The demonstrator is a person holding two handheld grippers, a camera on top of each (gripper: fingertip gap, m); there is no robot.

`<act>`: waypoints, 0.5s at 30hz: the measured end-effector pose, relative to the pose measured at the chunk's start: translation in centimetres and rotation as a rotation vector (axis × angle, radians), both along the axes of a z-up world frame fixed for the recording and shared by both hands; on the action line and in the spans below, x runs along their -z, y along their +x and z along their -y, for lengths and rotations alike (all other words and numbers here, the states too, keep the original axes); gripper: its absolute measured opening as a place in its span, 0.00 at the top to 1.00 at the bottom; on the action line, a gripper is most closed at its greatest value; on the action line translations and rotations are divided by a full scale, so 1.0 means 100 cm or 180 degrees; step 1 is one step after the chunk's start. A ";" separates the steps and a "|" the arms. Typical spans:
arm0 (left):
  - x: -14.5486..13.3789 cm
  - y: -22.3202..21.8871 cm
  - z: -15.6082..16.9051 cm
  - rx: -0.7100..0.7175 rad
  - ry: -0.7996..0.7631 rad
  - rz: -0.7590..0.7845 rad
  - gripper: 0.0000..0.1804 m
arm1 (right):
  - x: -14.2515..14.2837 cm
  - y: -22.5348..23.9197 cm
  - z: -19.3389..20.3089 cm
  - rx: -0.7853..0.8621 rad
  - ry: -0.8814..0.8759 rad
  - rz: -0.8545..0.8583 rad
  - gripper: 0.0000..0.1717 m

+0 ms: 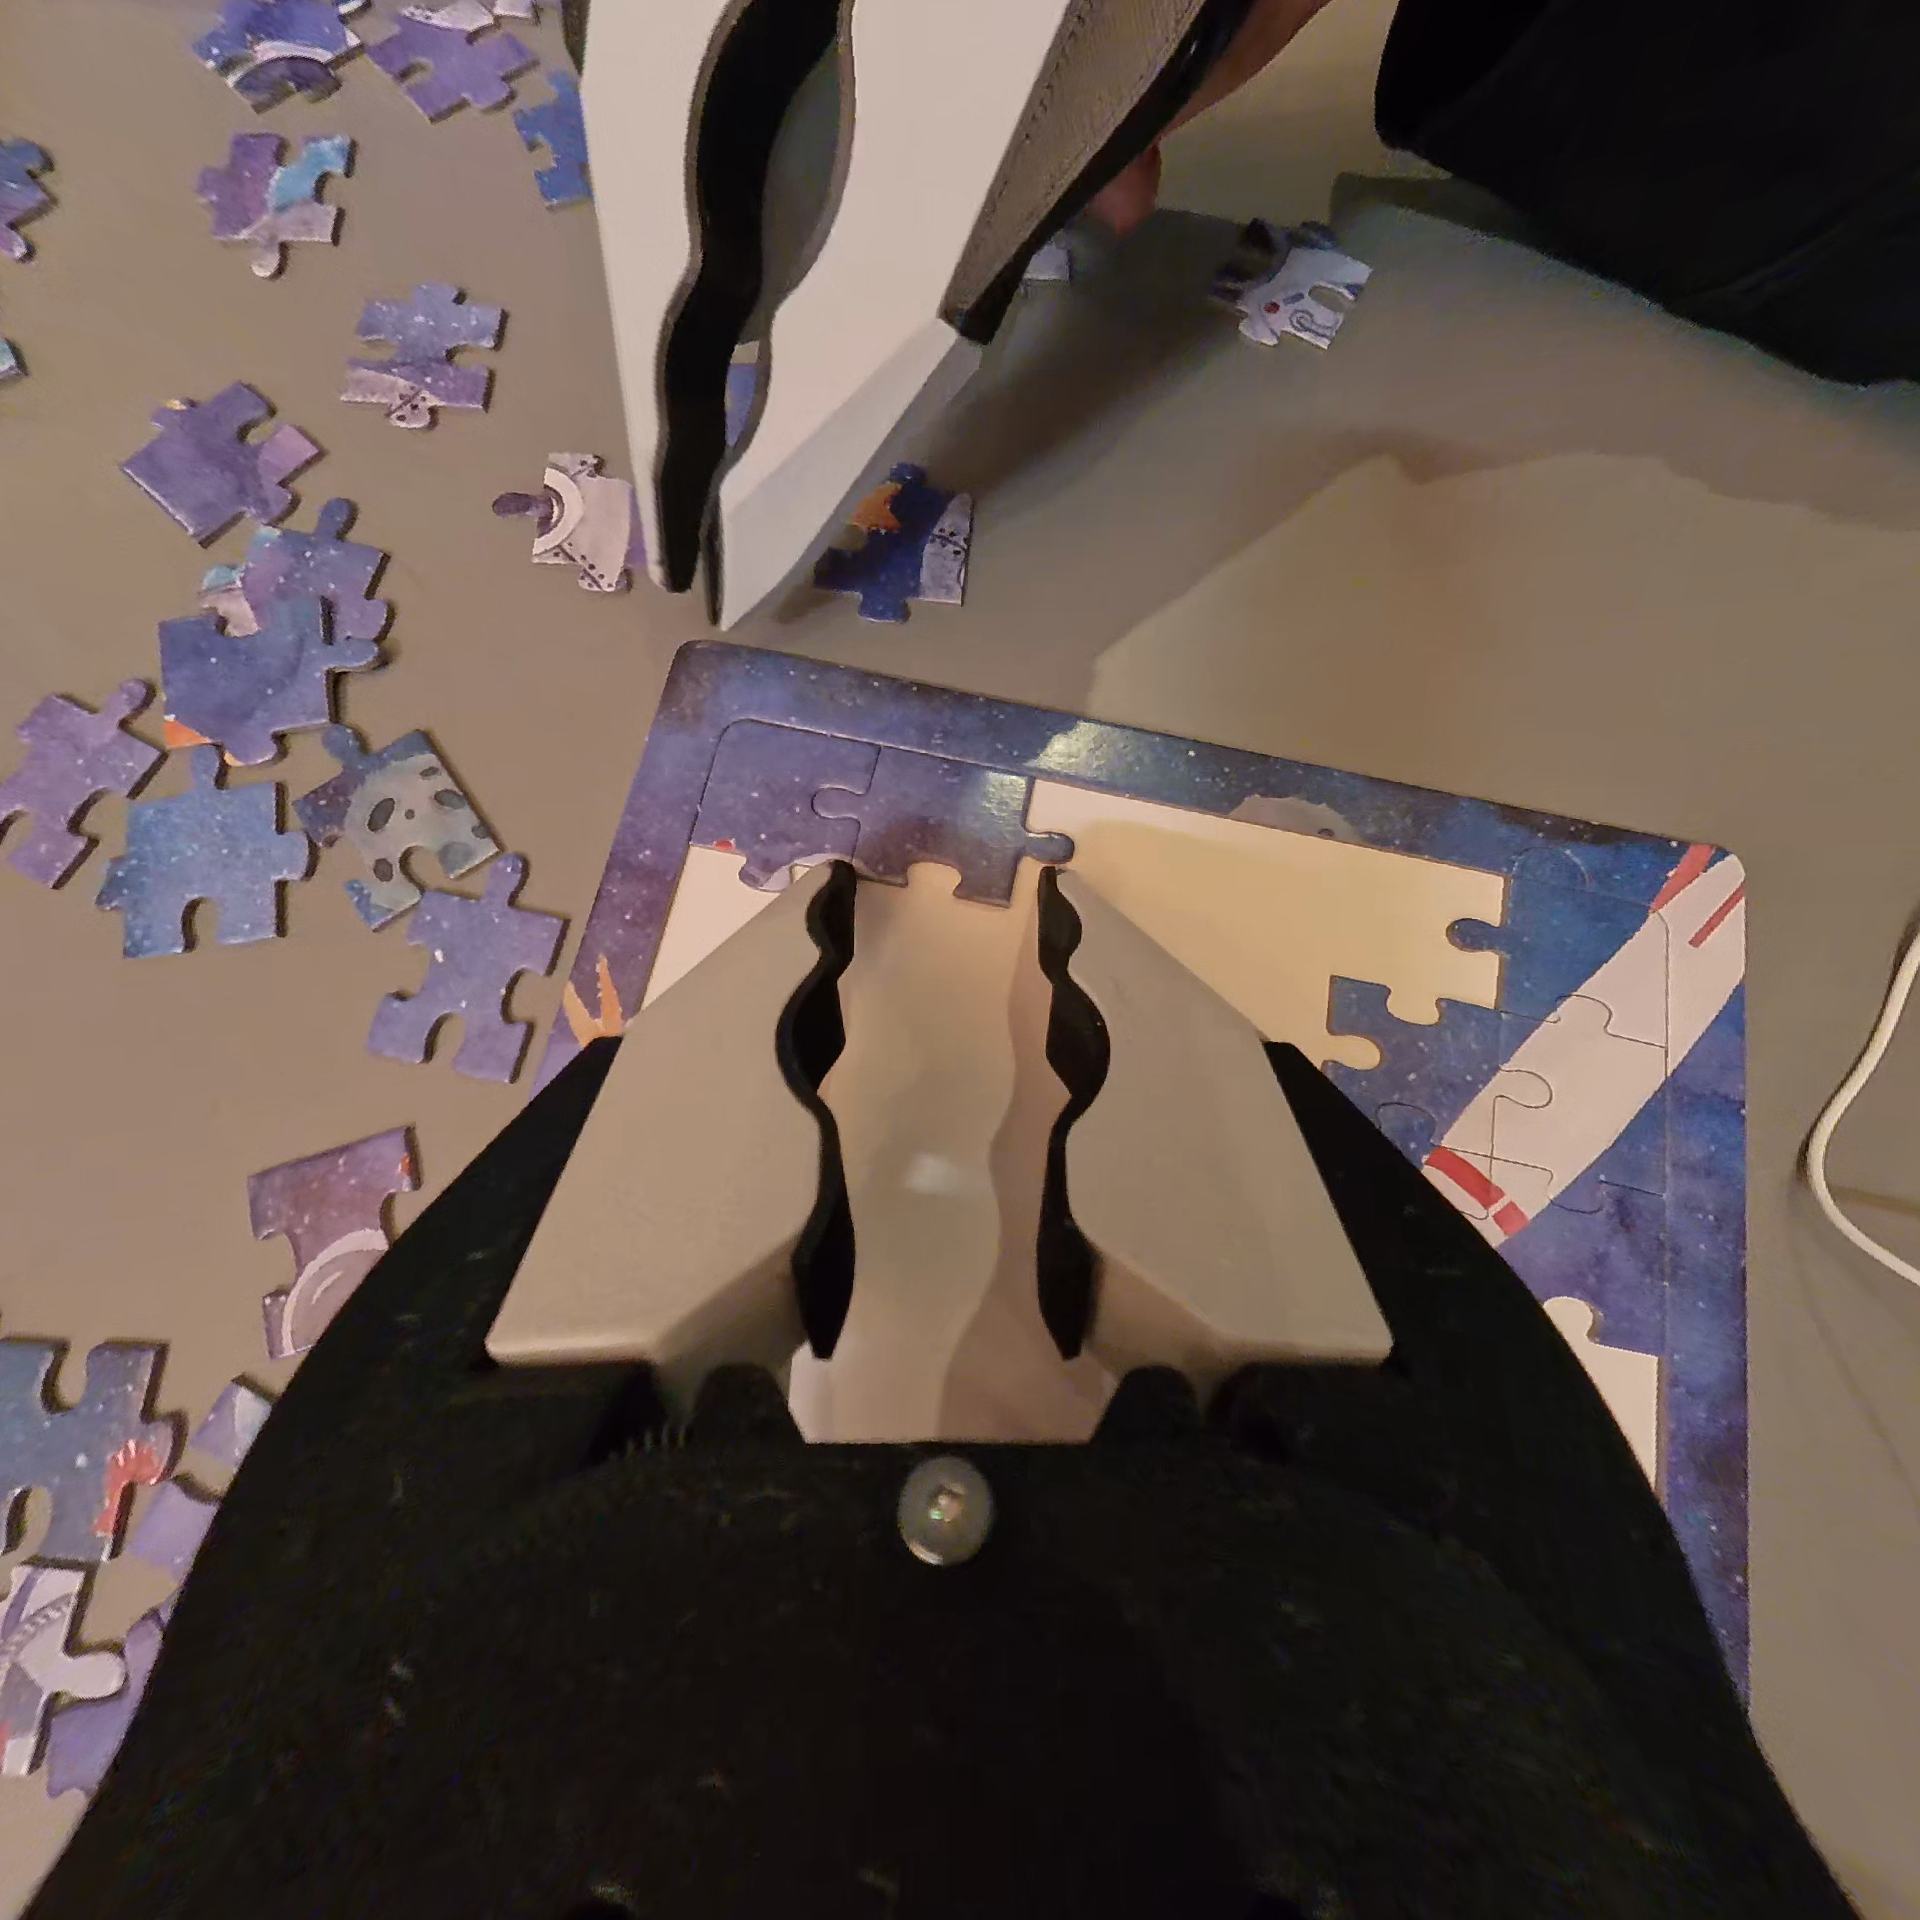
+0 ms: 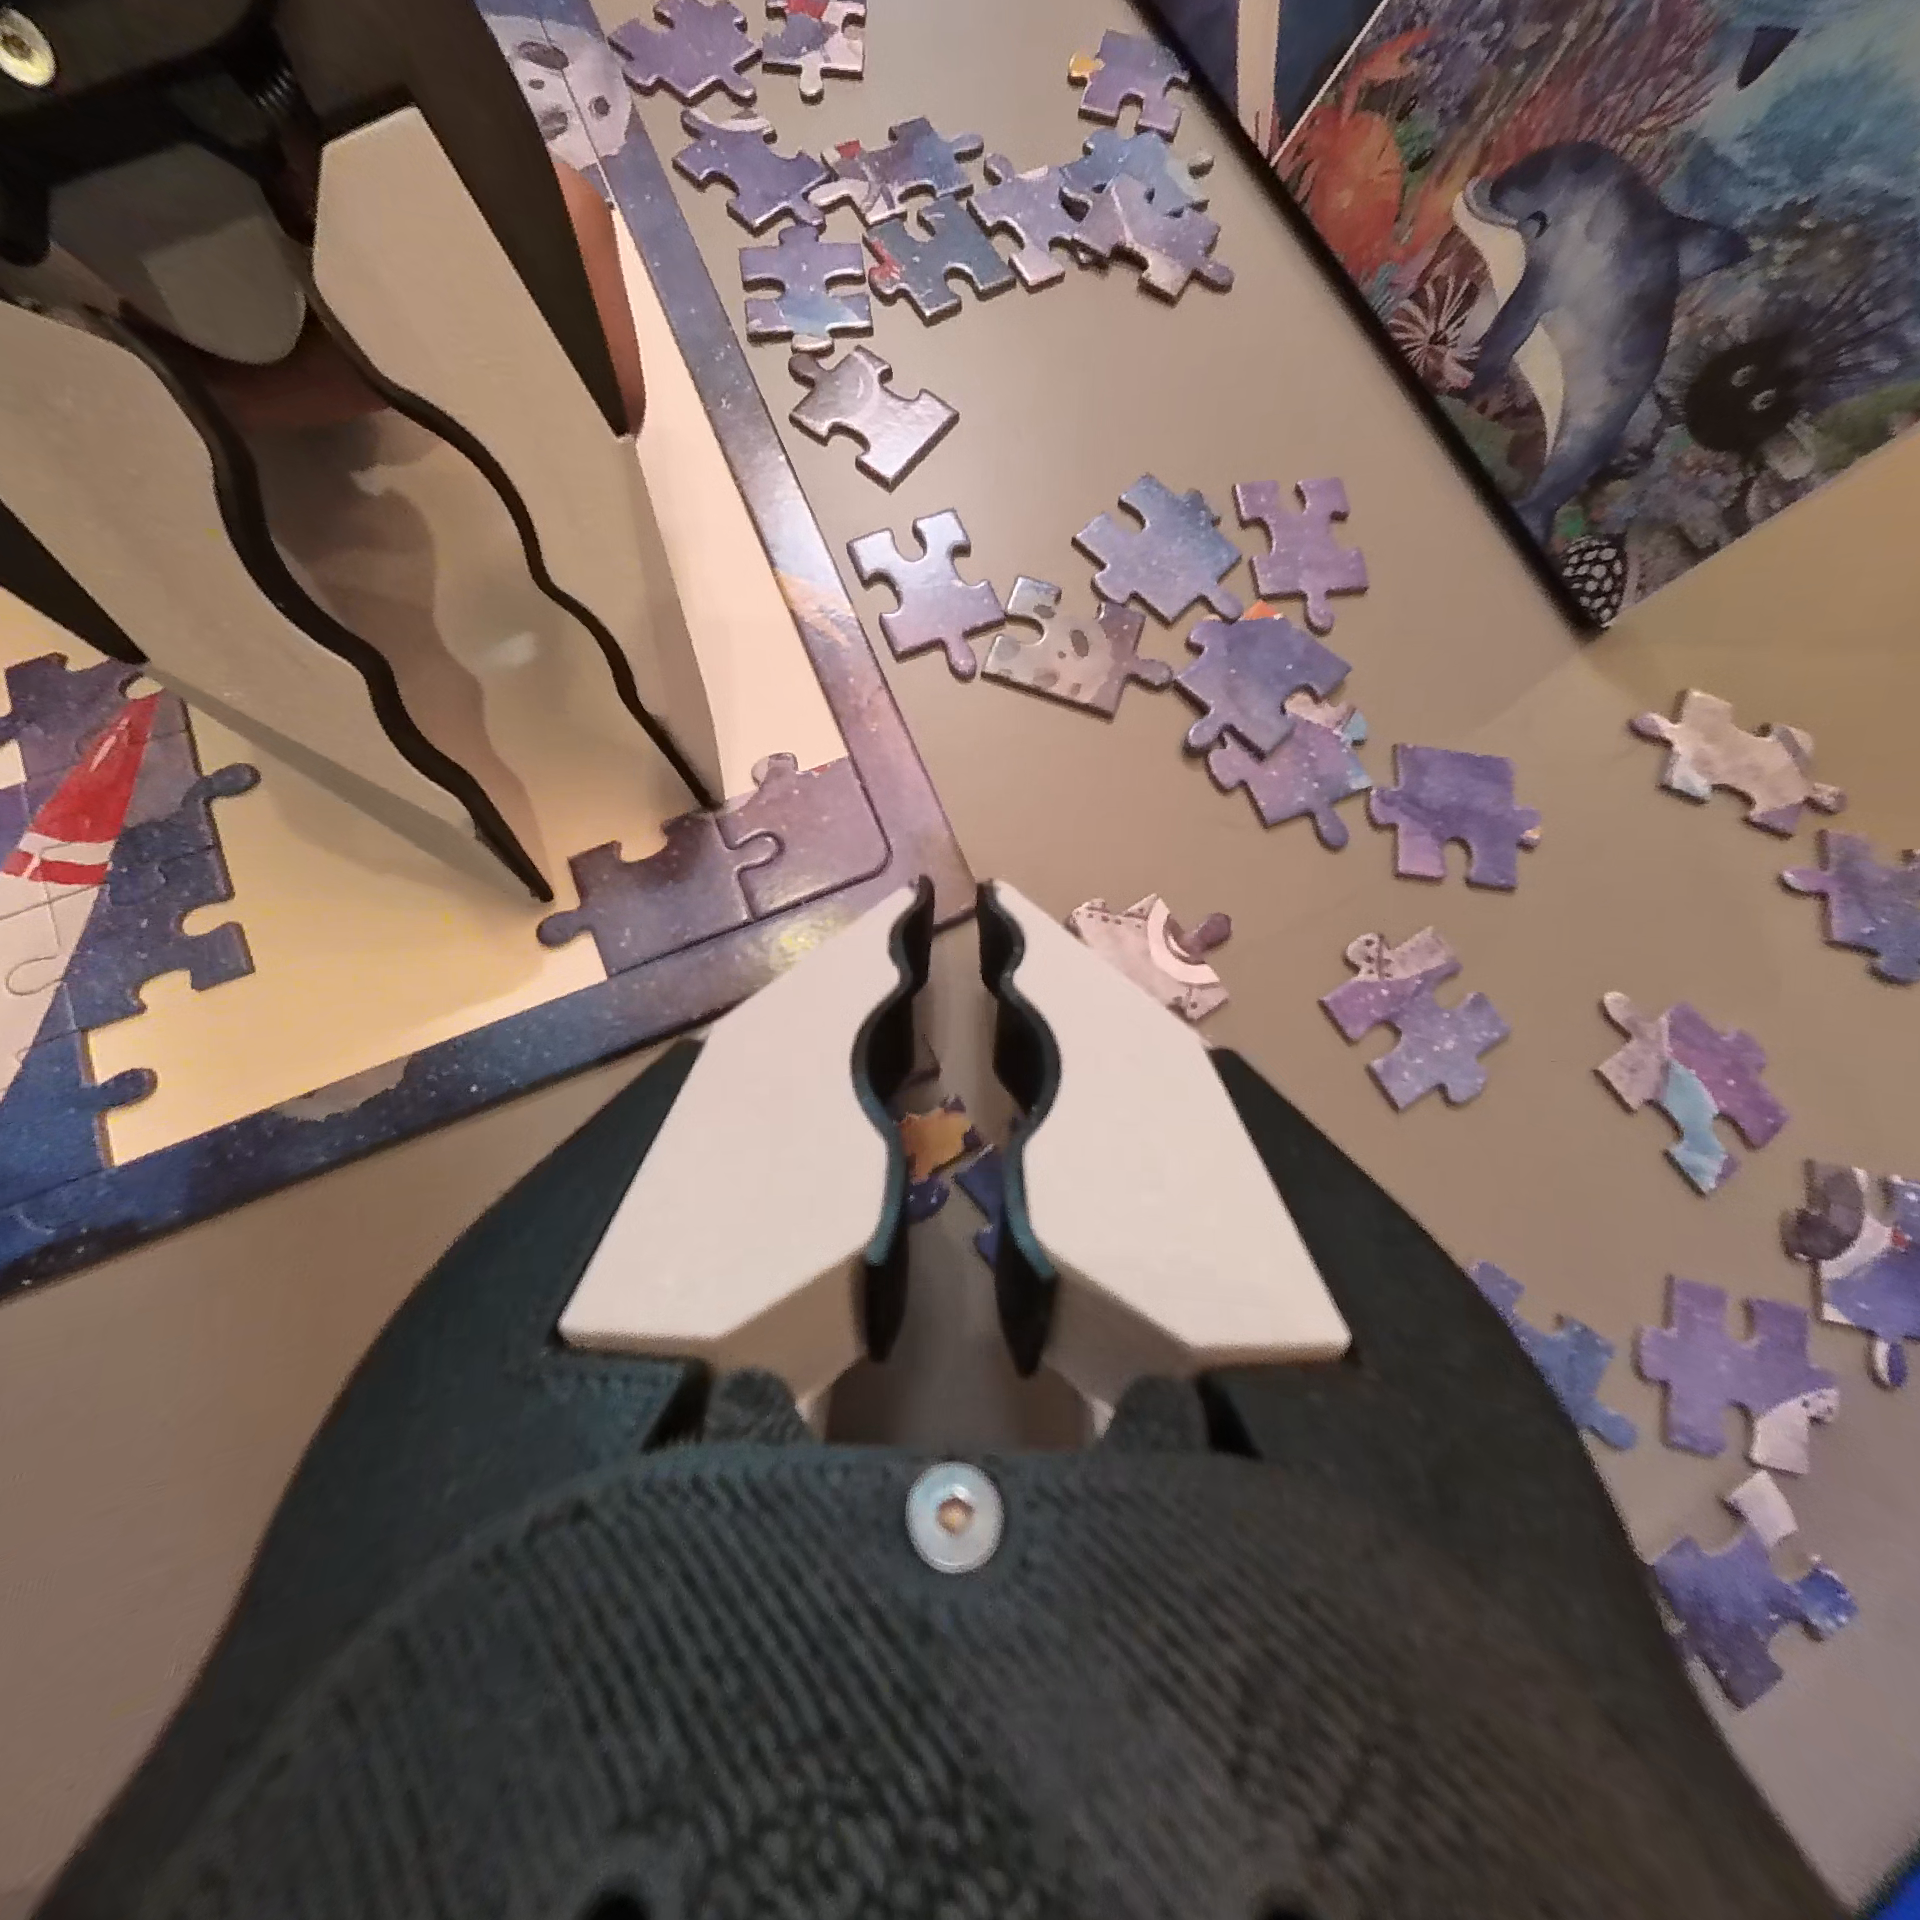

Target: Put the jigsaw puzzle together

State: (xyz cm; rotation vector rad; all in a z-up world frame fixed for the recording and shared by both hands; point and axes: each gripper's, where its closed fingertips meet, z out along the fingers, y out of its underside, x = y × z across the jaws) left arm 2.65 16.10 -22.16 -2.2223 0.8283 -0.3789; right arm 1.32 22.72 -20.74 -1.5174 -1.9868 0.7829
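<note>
A plain grey-beige tabletop, most likely in a home or a hobby room, is serving as a puzzle table. Loose purple and blue jigsaw pieces are lying scattered across it, a space-themed frame puzzle board is sitting partly filled, a colourful sea-life picture board is resting at the far right, and a white cable is trailing alongside.

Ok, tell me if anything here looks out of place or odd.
Nothing looks damaged or spilled. Loose puzzle pieces lie scattered on the table, several overlapping. The puzzle tray is mostly unfilled. The left hand-held gripper is open at the two placed corner pieces.
</note>
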 end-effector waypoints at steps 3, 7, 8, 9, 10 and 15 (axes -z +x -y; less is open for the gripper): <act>0.000 0.000 0.000 -0.0009 -0.0006 0.0009 0.80 | 0.007 0.009 0.003 -0.0058 -0.0089 0.0193 0.98; 0.000 -0.001 -0.001 -0.0033 -0.0036 0.0050 0.79 | 0.012 0.017 0.013 -0.0172 -0.0349 0.0352 0.96; 0.000 -0.001 -0.001 -0.0033 -0.0046 0.0061 0.79 | 0.013 0.017 0.015 -0.0189 -0.0410 0.0364 0.96; 0.000 -0.001 -0.001 -0.0034 -0.0056 0.0071 0.79 | 0.013 0.017 0.016 -0.0199 -0.0469 0.0366 0.95; 0.000 -0.001 -0.001 -0.0032 -0.0069 0.0083 0.79 | 0.012 0.017 0.018 -0.0205 -0.0524 0.0365 0.95; -0.002 0.001 0.000 0.0024 -0.0172 0.0242 0.77 | 0.013 0.017 0.021 -0.0246 -0.0681 0.0357 0.97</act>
